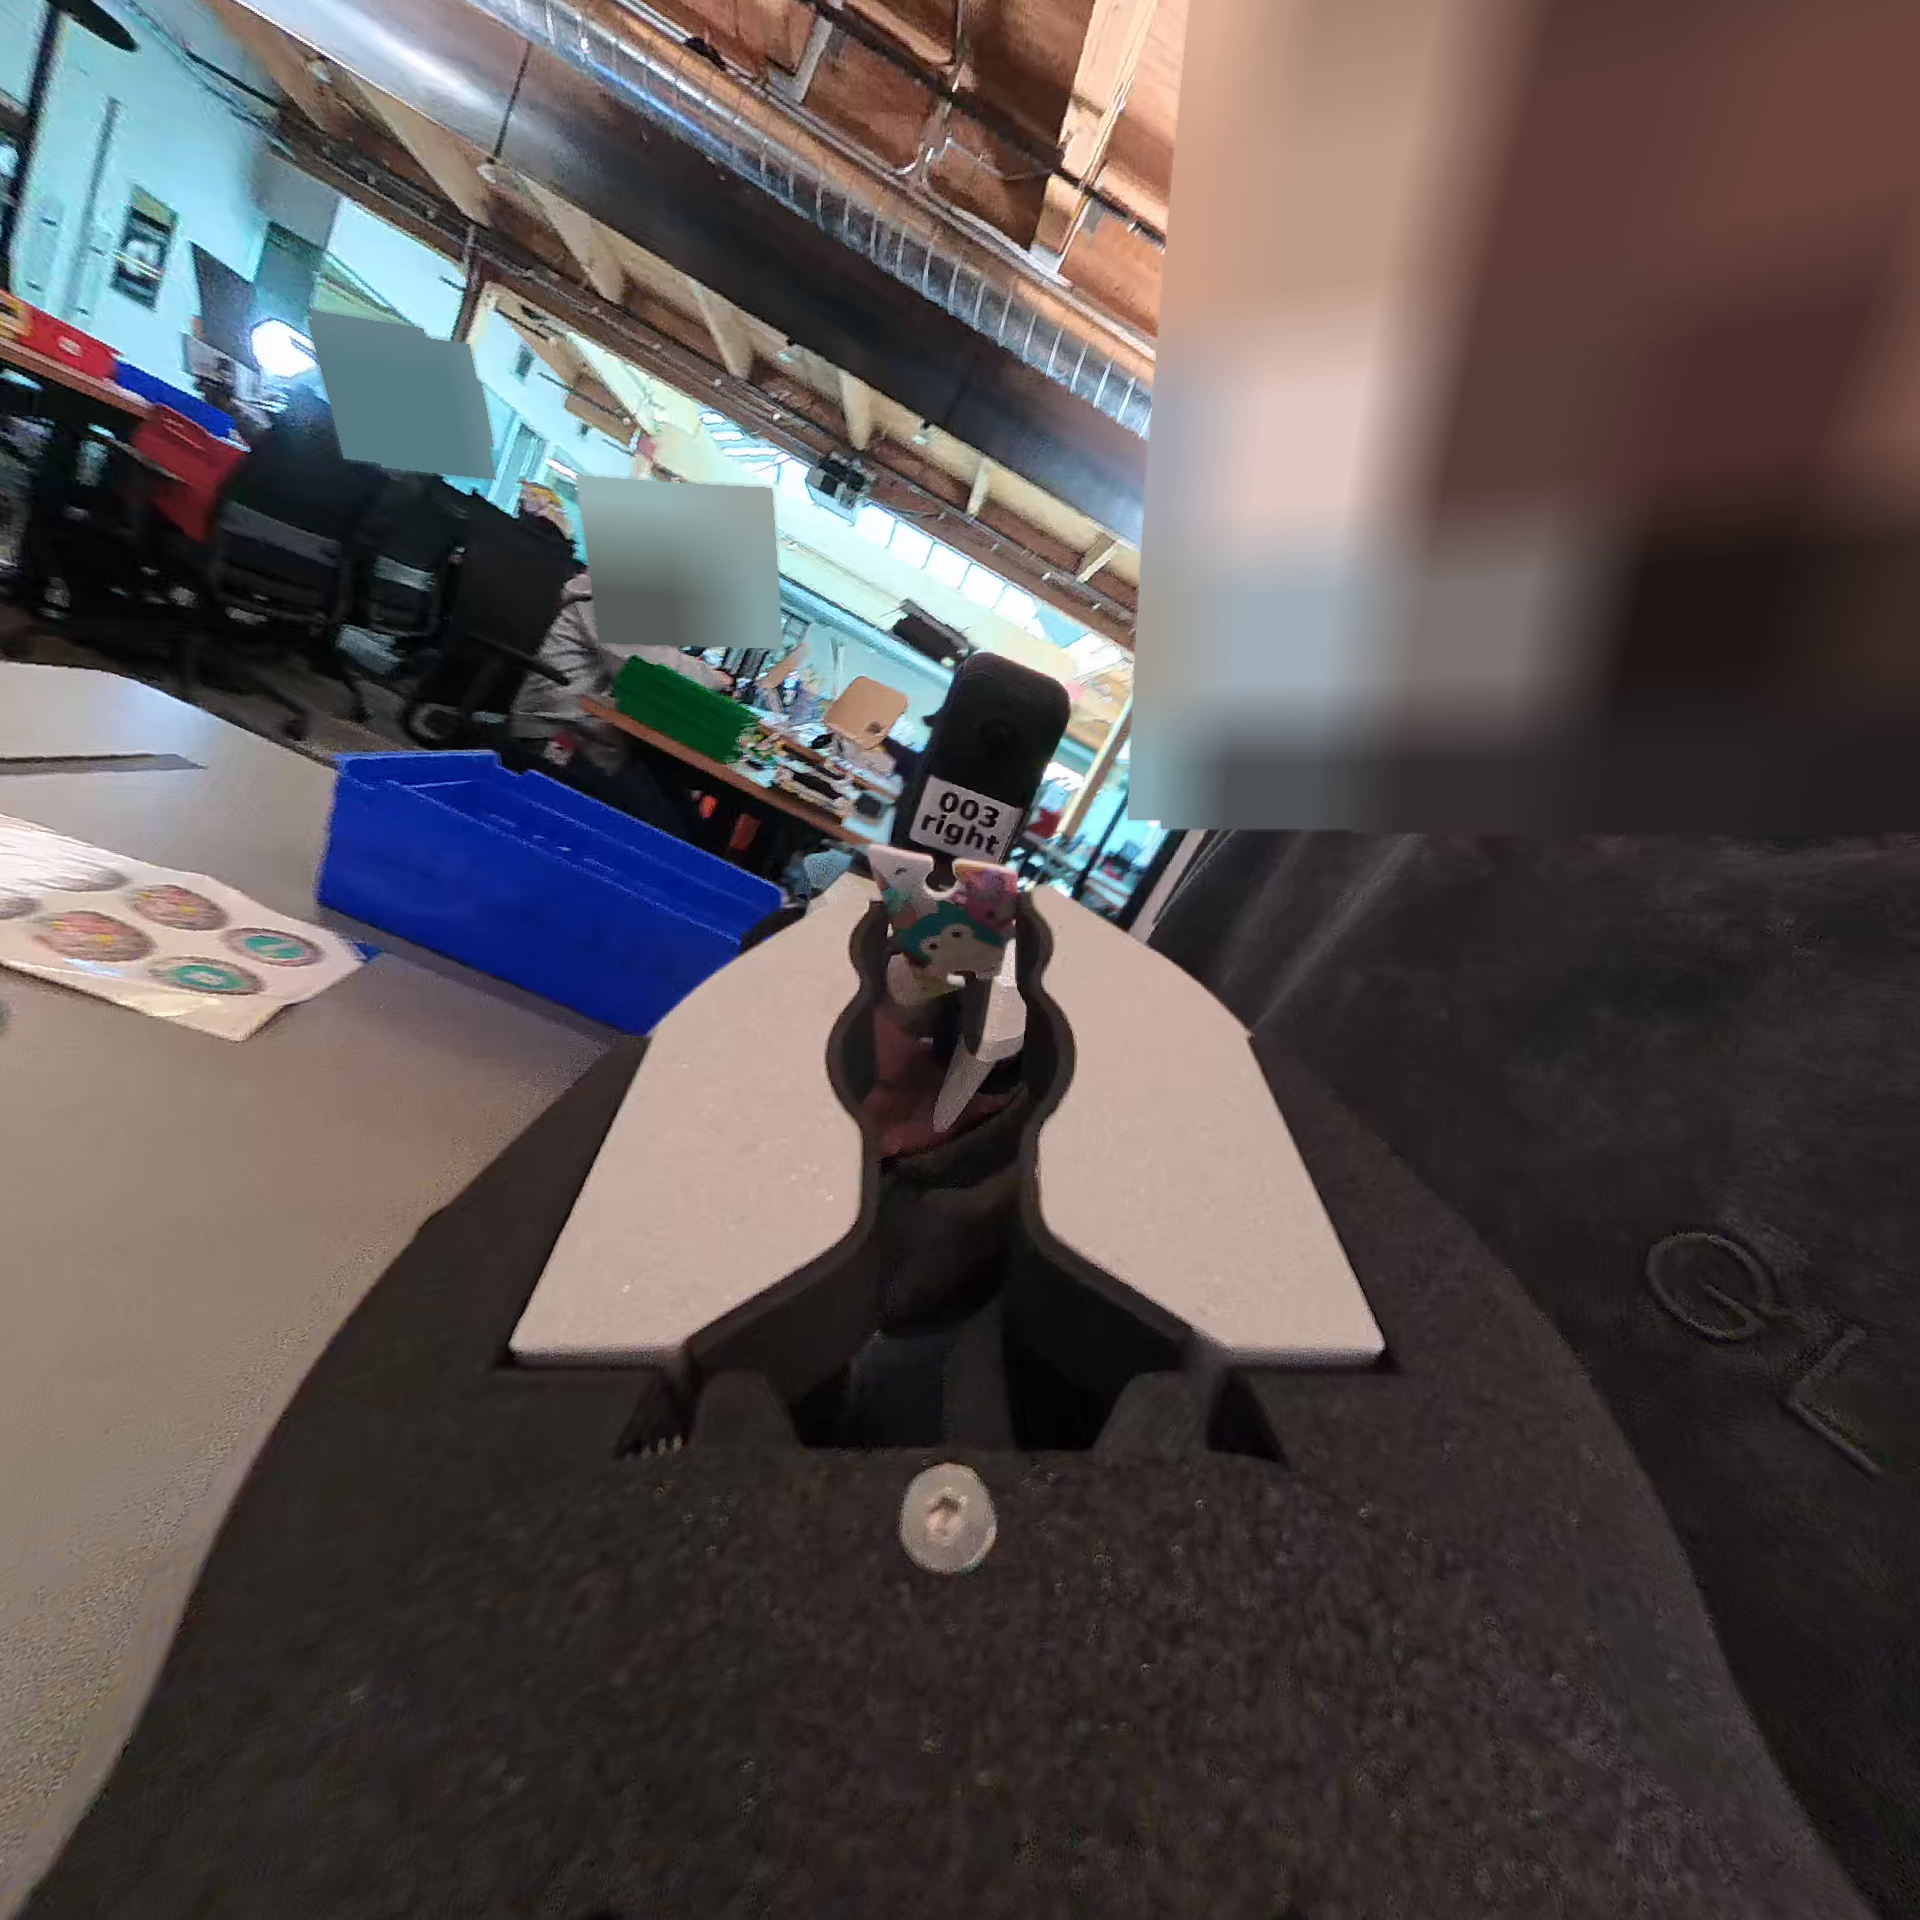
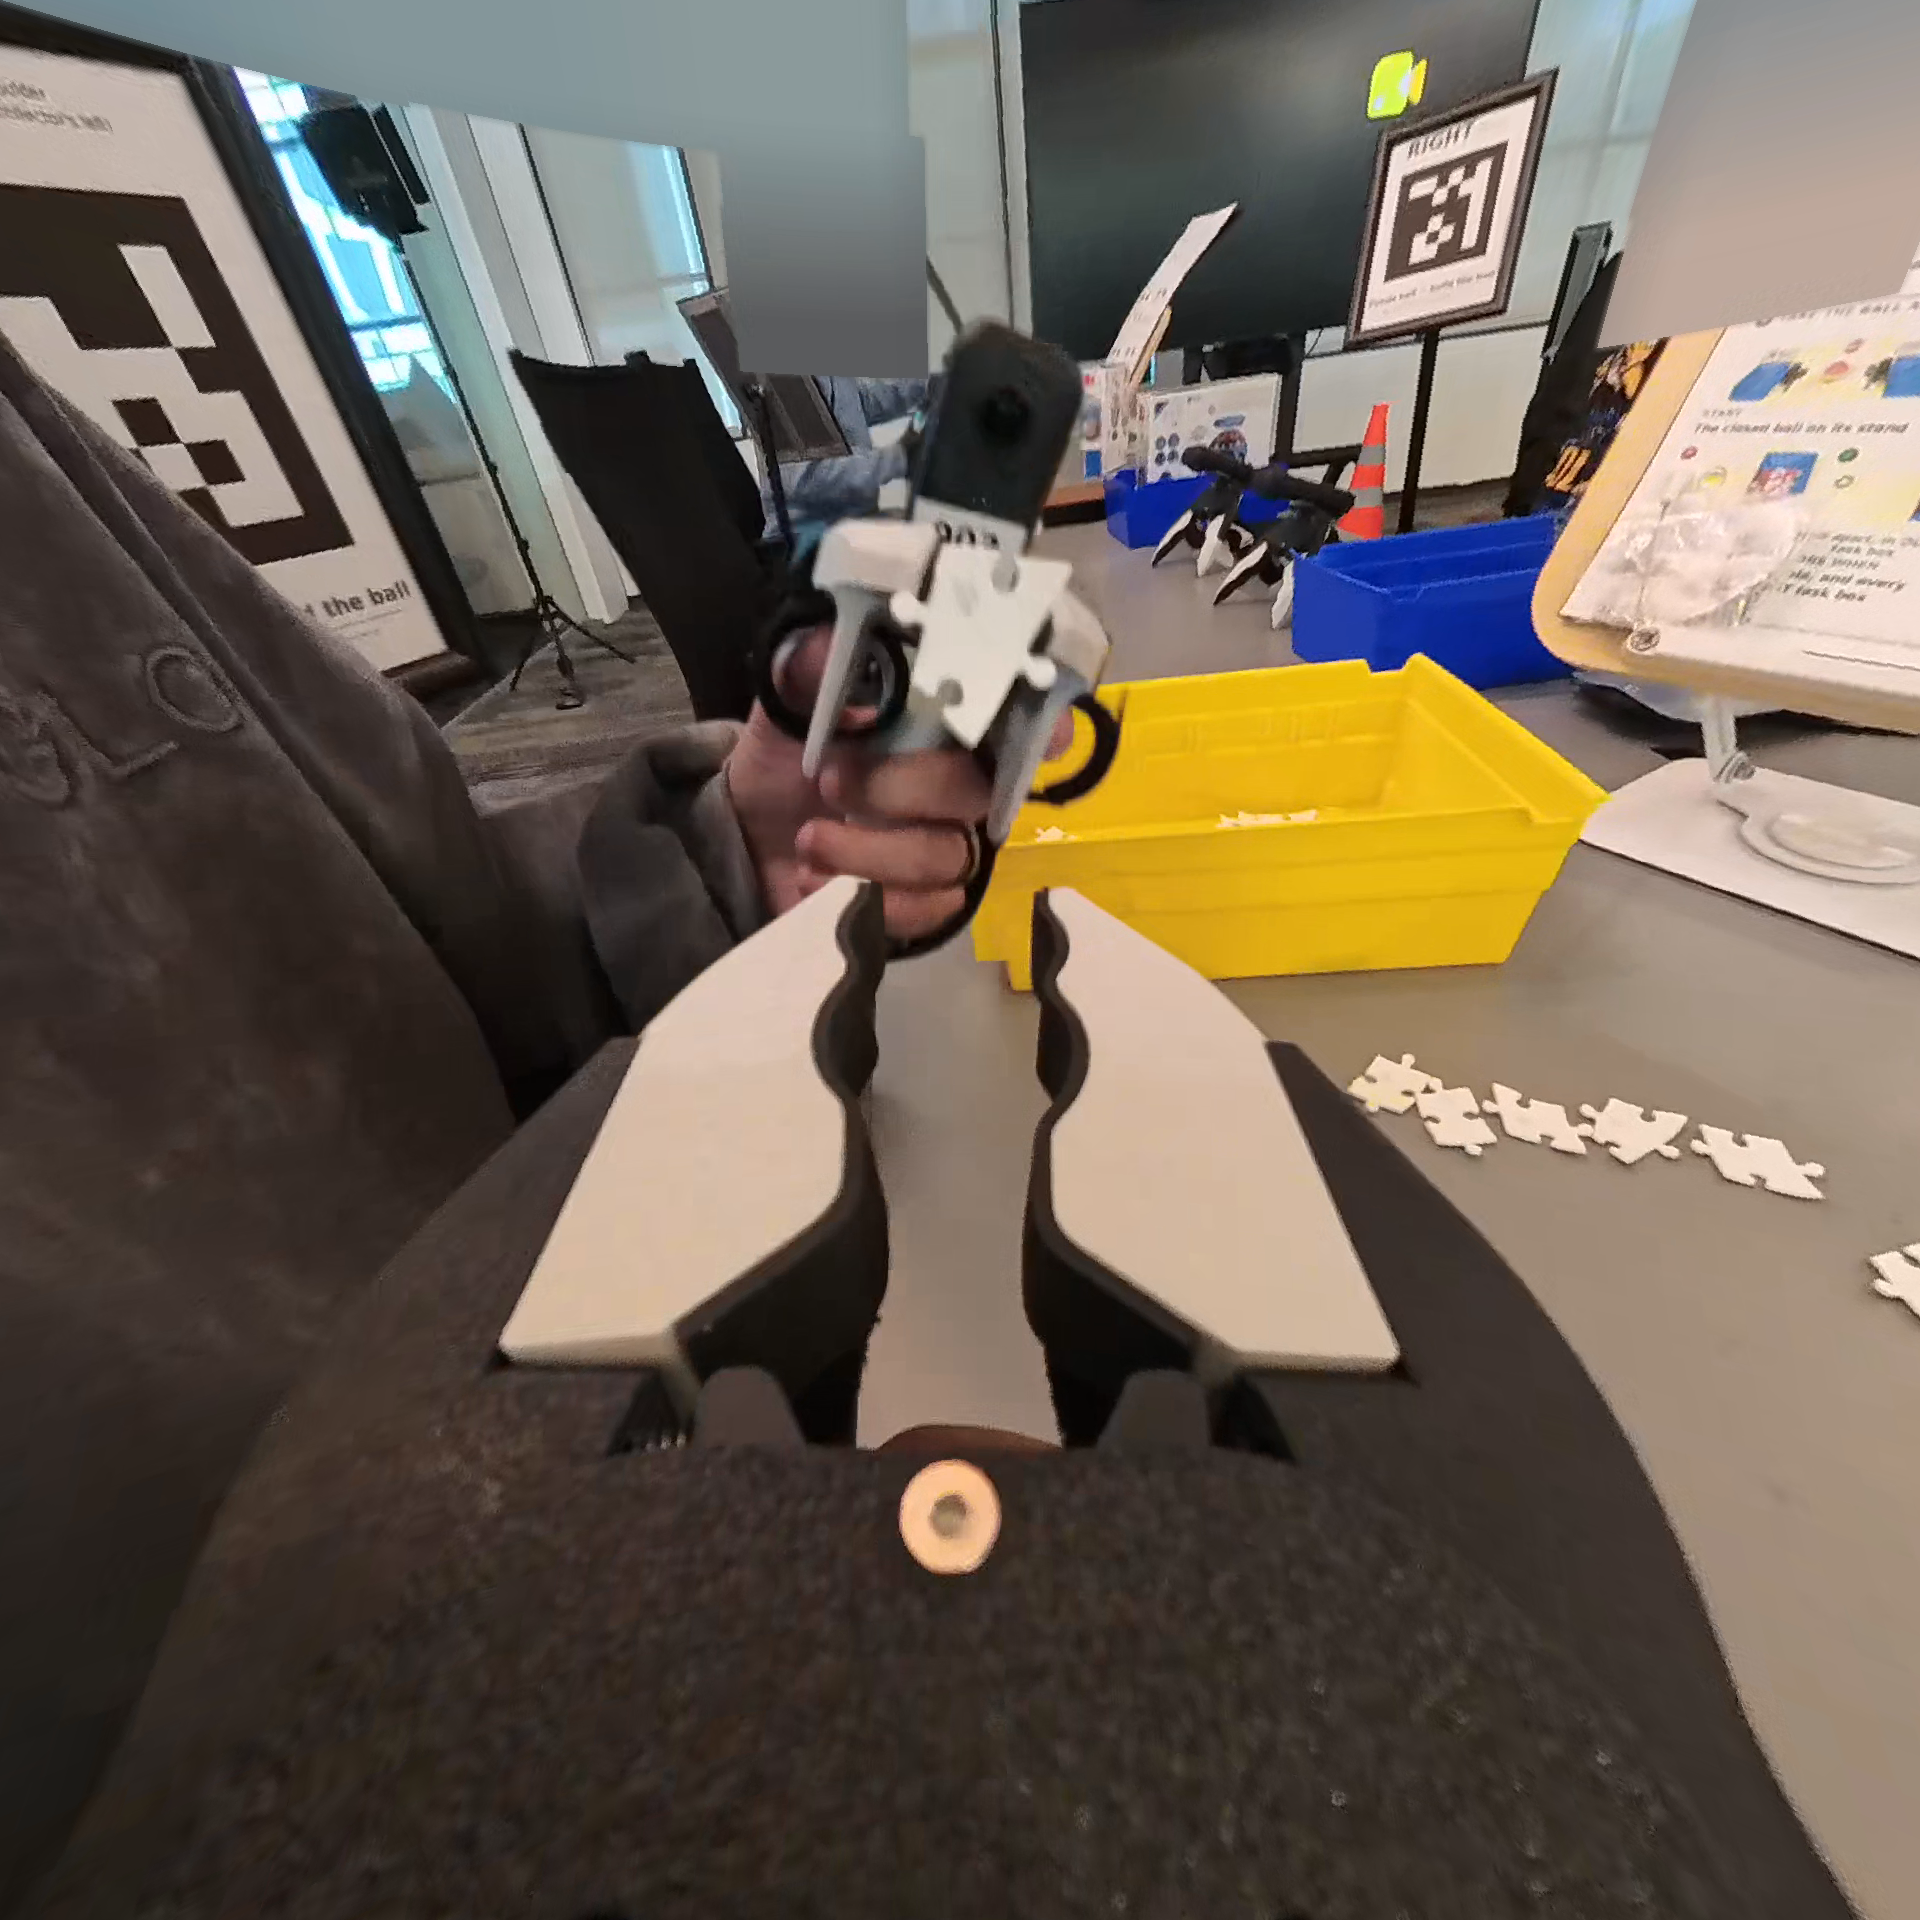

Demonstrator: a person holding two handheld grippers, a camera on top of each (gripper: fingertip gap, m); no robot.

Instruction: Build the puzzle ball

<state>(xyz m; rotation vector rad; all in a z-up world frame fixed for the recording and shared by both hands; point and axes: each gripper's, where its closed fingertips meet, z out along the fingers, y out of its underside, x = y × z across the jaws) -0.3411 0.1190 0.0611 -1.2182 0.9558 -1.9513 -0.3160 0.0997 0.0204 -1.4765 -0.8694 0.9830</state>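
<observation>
Jaws of our left gripper (image 1: 951, 935) are closed on a curved puzzle piece (image 1: 951, 925), printed on one face and white on the other, held up in the air before our right gripper (image 2: 951, 914), whose jaws stand partly open on nothing. More white puzzle pieces (image 2: 1579, 1127) lie in a row on the grey table (image 2: 1662, 1403), near a yellow plastic bin (image 2: 1278, 810).
</observation>
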